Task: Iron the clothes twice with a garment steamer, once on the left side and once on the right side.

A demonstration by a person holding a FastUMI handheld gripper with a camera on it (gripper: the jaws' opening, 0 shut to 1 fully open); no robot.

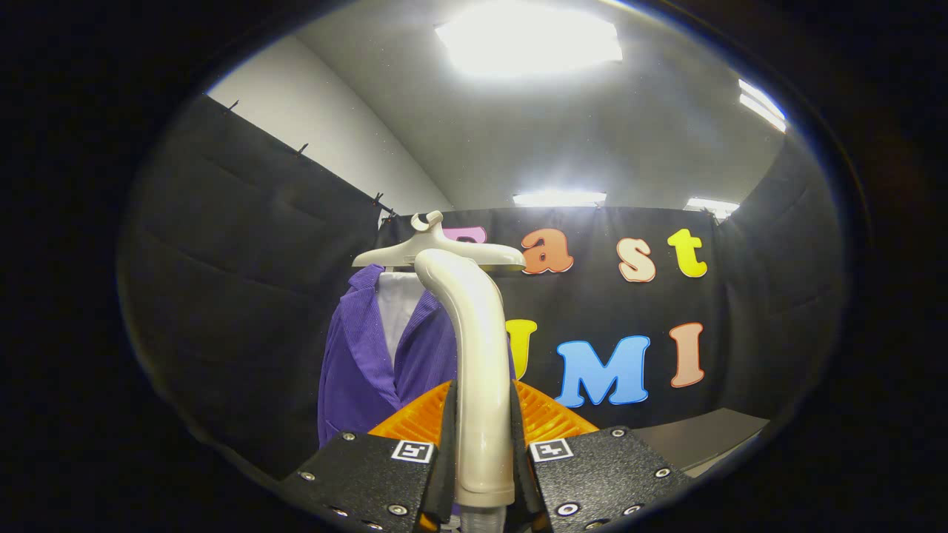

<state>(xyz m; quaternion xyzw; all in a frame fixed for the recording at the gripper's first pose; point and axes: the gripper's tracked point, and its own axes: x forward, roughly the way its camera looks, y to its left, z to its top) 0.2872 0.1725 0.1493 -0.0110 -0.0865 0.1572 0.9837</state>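
The gripper [483, 451] has both fingers [415, 426] pressed against the cream handle of the garment steamer [478, 355], which stands upright between them. The steamer's flat head is raised level with the hanger [404, 250]. Beyond the fingers and slightly to their left, a purple jacket [370, 363] over a white inner garment [398, 307] hangs on that hanger before the black booth wall.

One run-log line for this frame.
gripper: shut on steamer handle | handle: upright between fingers | purple jacket: on hanger, beyond fingers | contact with jacket: cannot tell
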